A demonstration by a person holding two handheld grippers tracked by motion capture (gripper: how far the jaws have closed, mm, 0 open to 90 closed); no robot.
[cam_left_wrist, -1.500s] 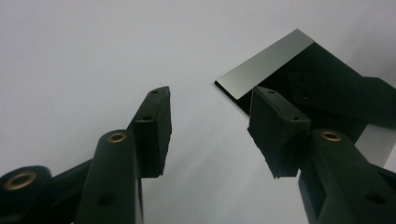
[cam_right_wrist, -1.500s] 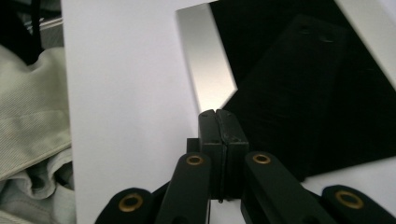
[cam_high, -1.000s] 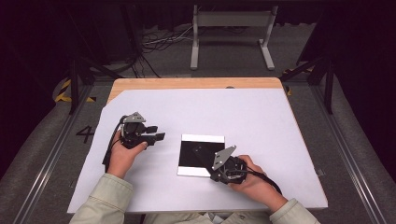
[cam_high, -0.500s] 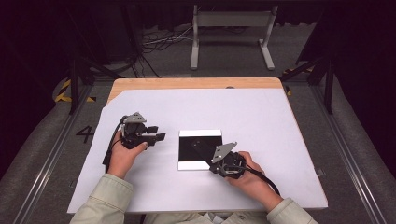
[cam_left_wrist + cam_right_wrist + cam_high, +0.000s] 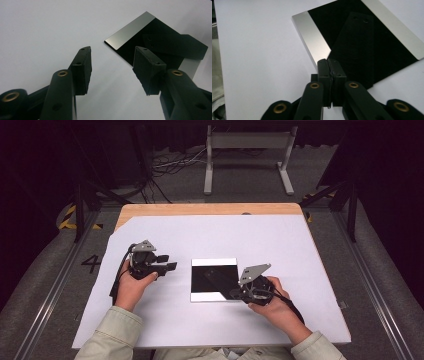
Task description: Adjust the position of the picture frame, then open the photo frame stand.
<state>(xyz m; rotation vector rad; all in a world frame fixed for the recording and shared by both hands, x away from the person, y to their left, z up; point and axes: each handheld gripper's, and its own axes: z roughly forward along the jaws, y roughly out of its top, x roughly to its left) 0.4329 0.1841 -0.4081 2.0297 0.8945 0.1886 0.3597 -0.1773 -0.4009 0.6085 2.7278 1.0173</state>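
A square black mirror-like plate [image 5: 215, 277] with silver bands along two sides lies flat on the white sheet [image 5: 280, 245]. My right gripper [image 5: 232, 293] is at the plate's near right part. In the right gripper view its jaws [image 5: 328, 61] stand pressed together, having just eased slightly. Nothing shows between them, and the tips meet their own reflection on the plate [image 5: 312, 32]. My left gripper [image 5: 167, 262] hovers left of the plate, apart from it and pointing toward it. Its jaws [image 5: 112, 50] are wide open and empty, with the plate [image 5: 130, 30] beyond them.
The white sheet covers most of a wooden table [image 5: 210, 209], whose far edge shows bare. A metal stand [image 5: 247, 155] and cables [image 5: 170, 165] sit on the floor beyond. Grey padded rails flank both sides of the table.
The right hand has moved up and slightly forward. The plate now sits a little farther from the person than a second ago. The left hand has kept still.
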